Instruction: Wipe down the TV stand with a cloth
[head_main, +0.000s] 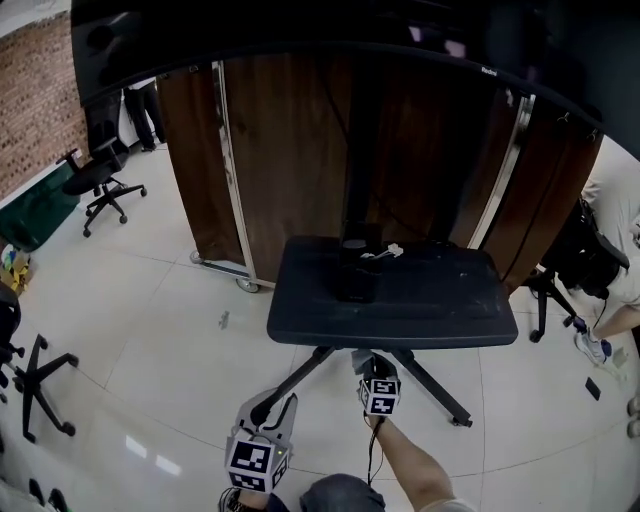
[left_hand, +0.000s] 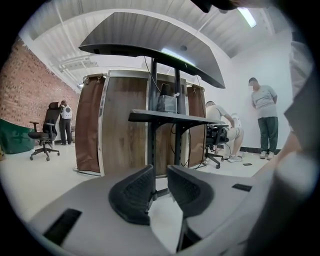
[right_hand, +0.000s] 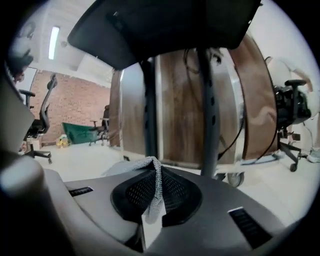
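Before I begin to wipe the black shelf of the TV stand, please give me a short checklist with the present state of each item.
1. The right gripper clamps the cloth: ok.
2. The left gripper is empty, jaws apart: ok.
3. The cloth touches the shelf: not ok; it is short of the front edge.
4. The shelf is free of things: not ok; a black box and a small white item sit on it.
5. The cloth is clean: cannot tell.
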